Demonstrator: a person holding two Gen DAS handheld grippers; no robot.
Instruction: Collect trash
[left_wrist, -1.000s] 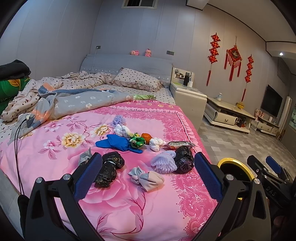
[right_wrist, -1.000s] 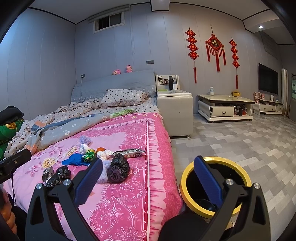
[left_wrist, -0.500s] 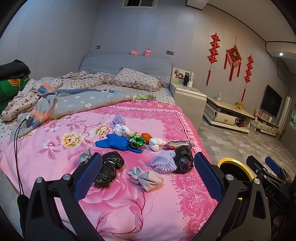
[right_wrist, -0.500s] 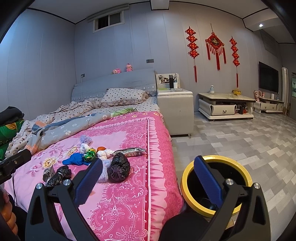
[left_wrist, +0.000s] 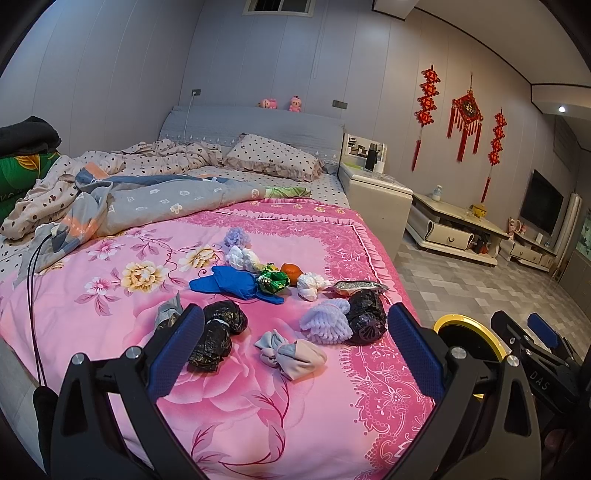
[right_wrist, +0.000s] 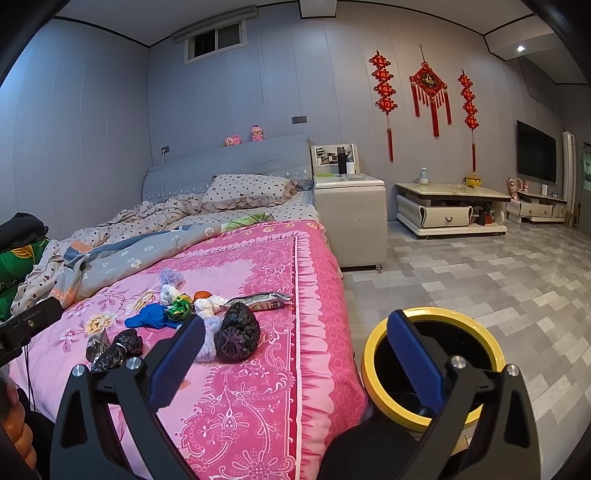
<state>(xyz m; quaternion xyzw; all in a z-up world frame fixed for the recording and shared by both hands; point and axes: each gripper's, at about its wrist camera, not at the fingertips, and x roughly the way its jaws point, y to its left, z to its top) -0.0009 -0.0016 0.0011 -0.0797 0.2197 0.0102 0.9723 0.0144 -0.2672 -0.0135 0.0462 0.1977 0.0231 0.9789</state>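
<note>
Left wrist view: both grippers, left gripper (left_wrist: 295, 347) and right gripper (right_wrist: 295, 354), gape empty; lower-centre crumpled black bag (left_wrist: 216, 334) may slip when pinched, missing the lower-right yellow-rimmed bin (right_wrist: 436, 365).

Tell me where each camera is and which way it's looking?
Left wrist: on the open left gripper at the bed's foot, facing the headboard over the trash; the right gripper shows too.
Right wrist: on the open right gripper, facing bed edge, bin and floor.
Shared: black bag, bin.
</note>
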